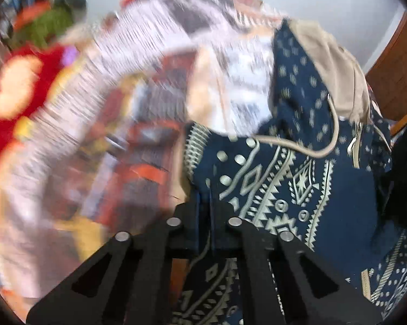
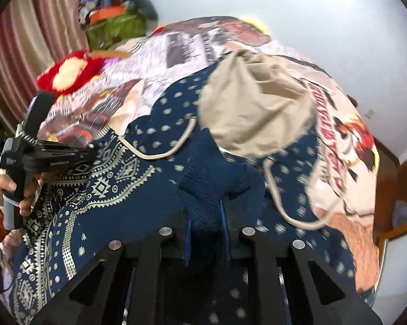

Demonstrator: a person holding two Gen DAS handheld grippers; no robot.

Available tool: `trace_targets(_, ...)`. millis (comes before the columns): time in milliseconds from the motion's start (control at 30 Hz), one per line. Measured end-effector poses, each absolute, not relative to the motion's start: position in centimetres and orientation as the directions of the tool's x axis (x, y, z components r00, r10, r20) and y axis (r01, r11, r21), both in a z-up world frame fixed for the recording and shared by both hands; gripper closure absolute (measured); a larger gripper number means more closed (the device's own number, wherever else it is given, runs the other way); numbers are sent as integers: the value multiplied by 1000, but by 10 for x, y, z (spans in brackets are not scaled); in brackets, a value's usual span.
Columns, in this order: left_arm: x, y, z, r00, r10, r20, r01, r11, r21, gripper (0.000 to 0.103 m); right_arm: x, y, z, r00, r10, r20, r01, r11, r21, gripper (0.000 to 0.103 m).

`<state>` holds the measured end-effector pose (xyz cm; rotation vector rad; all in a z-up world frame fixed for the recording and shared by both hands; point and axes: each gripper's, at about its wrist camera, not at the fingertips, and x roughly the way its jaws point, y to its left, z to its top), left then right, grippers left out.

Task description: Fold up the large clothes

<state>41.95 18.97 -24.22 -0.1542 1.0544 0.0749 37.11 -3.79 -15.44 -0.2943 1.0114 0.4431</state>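
Note:
A navy hoodie (image 1: pixel 306 184) with cream geometric print lies on a printed bedspread (image 2: pixel 181 48). Its beige-lined hood (image 2: pixel 254 105) and drawstrings (image 2: pixel 160 154) lie toward the far side. My left gripper (image 1: pixel 204 203) is shut on an edge of the hoodie's patterned fabric. My right gripper (image 2: pixel 206 222) is shut on a bunched fold of the hoodie (image 2: pixel 138 205) near the hood. The left gripper also shows in the right wrist view (image 2: pixel 87 151), held by a hand at the left, clamped on the hoodie's edge.
A red plush toy (image 2: pixel 70 73) lies at the bed's far left. A pile of clothes and a green bag (image 2: pixel 116 27) stands behind it, by a striped curtain (image 2: pixel 27 40). Wooden furniture (image 1: pixel 398 75) stands at the right.

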Motion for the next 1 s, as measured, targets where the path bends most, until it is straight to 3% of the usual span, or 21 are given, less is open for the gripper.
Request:
trace_targets(133,410,219,-221,505,111,-856,-231,973,-10,102,367,-54,-150,450,212,-868,-464,885,-24,88)
trace_targets(267,385,235,-232,467,197,-862,-261,962,78,103,367,-57,-158,412,219,-885,-445,896,15,88)
trace_targets(567,359,236,-227,471,75,-879,-158,987,-1,101,363,-110,-162,386,183,-904,-310,949,59,88)
trace_targets(667,360,217,-218,491,52,-870,-107,994,-1,94,359,-127,-158,380,203,-902,-268,958,103,88)
trace_targets(833,365,191,-216,485,-15,-874,-78,995,-60,65,354,-148,-162,350,213,-912,-210,967,145,88)
trace_targets(1000,366,167,-214,475,-40,-879,-36,997,-65,63,346,-166,-173,329,178,-928,-170,977,127,86)
